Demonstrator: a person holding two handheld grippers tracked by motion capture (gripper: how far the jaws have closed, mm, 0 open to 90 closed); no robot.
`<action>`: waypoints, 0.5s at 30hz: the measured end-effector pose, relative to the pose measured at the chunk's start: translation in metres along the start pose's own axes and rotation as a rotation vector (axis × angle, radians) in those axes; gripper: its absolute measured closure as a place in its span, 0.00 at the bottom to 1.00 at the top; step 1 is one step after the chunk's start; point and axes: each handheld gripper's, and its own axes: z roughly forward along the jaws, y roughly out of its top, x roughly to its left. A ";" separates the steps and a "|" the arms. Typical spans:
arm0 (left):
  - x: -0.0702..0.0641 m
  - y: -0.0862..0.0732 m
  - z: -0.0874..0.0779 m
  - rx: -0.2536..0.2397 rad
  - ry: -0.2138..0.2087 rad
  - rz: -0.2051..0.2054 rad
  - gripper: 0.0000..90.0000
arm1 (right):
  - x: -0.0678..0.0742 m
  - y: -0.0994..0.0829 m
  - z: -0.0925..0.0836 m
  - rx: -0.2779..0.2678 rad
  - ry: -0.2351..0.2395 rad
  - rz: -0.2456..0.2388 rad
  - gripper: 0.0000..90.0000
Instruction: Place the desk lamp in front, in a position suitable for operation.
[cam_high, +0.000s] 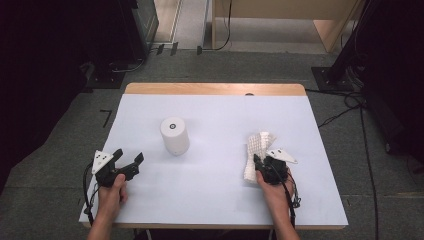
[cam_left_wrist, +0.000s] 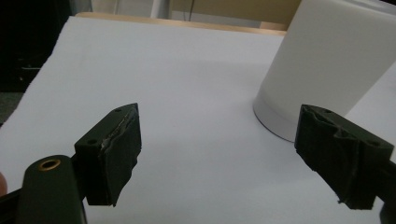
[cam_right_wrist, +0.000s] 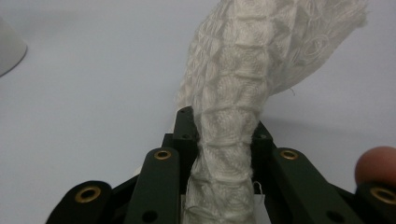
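White waffle-weave cloth (cam_right_wrist: 233, 107) is clamped in your right gripper (cam_high: 264, 163). The right gripper view shows the black jaws pinched on a bunched neck of the fabric, pads pressing it from both sides, with the rest of the cloth fanning out beyond the tips. In the high view the cloth (cam_high: 256, 152) sits at the right side of the table (cam_high: 215, 90), partly raised, with one end running down beside the gripper toward your hand (cam_high: 274, 192). A fingertip shows at the lower right edge of the right gripper view.

Your left gripper (cam_high: 126, 161) rests at the left side of the table, near the front edge, tips pointing toward the centre. The left gripper view shows its jaws standing well apart with nothing between them, only bare paper. The pads are worn and ragged at their inner faces.

A white cylinder (cam_high: 175, 135) stands upright on the sheet (cam_high: 215, 112), between the two grippers and farther from you than either. It has a dark ring on its top face. In the left gripper view the cylinder (cam_left_wrist: 327, 60) stands ahead of the right-hand jaw, apart from it, with no contact.

The sheet covers nearly the whole tabletop; a strip of wood shows along the far edge. Cables trail from both grippers toward your forearms.
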 end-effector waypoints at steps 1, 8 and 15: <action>-0.002 0.000 0.001 0.007 -0.002 0.010 0.17 | -0.001 0.001 -0.001 -0.007 0.001 0.000 0.81; -0.008 0.001 0.005 0.022 -0.032 0.025 0.21 | -0.019 0.002 0.000 0.032 -0.009 0.020 0.71; -0.013 0.005 0.013 0.049 -0.063 0.027 0.20 | -0.027 0.002 -0.003 -0.005 -0.018 0.022 0.30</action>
